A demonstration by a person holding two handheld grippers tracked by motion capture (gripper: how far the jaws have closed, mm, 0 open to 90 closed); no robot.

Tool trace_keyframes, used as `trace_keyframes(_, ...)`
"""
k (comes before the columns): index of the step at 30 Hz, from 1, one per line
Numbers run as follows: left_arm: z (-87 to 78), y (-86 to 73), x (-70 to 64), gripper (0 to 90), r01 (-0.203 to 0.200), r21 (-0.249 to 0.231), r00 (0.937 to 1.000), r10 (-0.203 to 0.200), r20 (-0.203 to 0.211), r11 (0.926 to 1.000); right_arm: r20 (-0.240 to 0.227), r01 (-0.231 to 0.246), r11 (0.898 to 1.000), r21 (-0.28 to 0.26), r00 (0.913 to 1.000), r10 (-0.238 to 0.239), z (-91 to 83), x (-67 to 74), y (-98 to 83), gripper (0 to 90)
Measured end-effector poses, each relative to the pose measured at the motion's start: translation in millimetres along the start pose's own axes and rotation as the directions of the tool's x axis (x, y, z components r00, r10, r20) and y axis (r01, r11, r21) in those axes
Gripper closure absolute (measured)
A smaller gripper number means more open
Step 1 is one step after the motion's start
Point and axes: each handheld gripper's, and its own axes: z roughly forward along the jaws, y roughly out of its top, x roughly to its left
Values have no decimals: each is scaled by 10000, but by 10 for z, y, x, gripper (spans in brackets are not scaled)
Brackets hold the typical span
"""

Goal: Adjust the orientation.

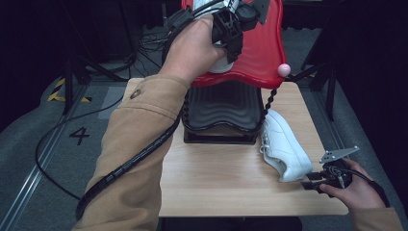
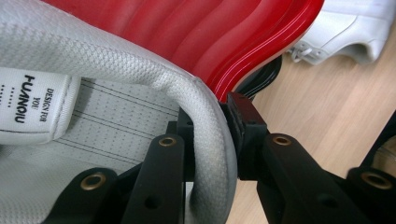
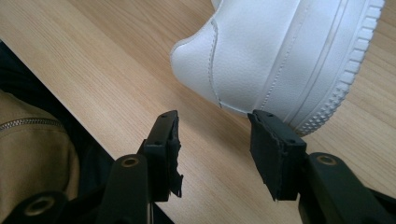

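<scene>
Left gripper [image 1: 230,43]: raised over the far end of the table, above the red tray [image 1: 262,53]; its jaws are clenched on the padded collar of a white shoe.
Held shoe [image 2: 205,116]: the collar rim passes between the two jaws, one jaw inside the shoe against the grey lining, the other outside; a tongue label shows at the left of the left gripper view.
Red tray: a ridged red shell directly behind the held shoe, stacked above a black tray [image 1: 219,113].
Right gripper [image 1: 321,182]: low at the near right corner of the table [image 1: 216,183], jaws released and holding nothing.
Second shoe [image 1: 285,147]: lies on the table right of the black tray; its heel [image 3: 261,56] sits just ahead of the released jaws, the right-hand jaw tip just at the sole edge.
</scene>
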Motion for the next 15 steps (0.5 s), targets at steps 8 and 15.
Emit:
trace_keyframes(8, 3, 7, -12, 770, 207, 59, 9998, -207, 59, 9998, -30, -15, 10000, 27, 10000, 15, 6, 6, 0, 534)
trace_keyframes(15, 3, -14, -4, 736, 139, 0, 9999, -139, -101, 9999, -9, 6, 10000, -7, 10000, -6, 2, 7, 1, 533)
